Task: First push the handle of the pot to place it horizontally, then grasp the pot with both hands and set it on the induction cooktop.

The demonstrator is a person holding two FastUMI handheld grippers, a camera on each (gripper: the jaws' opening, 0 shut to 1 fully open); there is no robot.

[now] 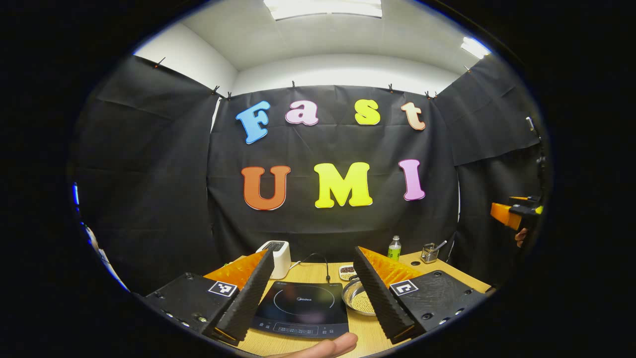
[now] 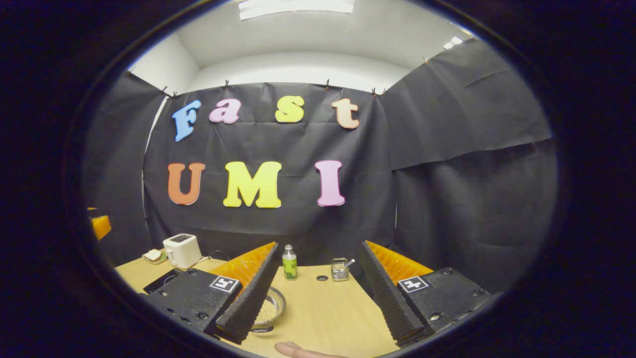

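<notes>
The steel pot (image 1: 358, 297), shallow and holding pale round grains, sits on the wooden table (image 1: 370, 333) just to the right of the black induction cooktop (image 1: 302, 309), close beside its right edge. Both tools hover above the table with nothing between their fingers: the left gripper (image 1: 313, 298) is spread wide, framing the cooktop, and the right gripper (image 2: 318, 298) is equally spread, with the pot (image 2: 268, 309) low to its left, partly hidden behind its left finger. A dark stub at the pot's near rim may be the handle, but I cannot tell its direction. The pot lies between the two tools, so either could reach for the push.
</notes>
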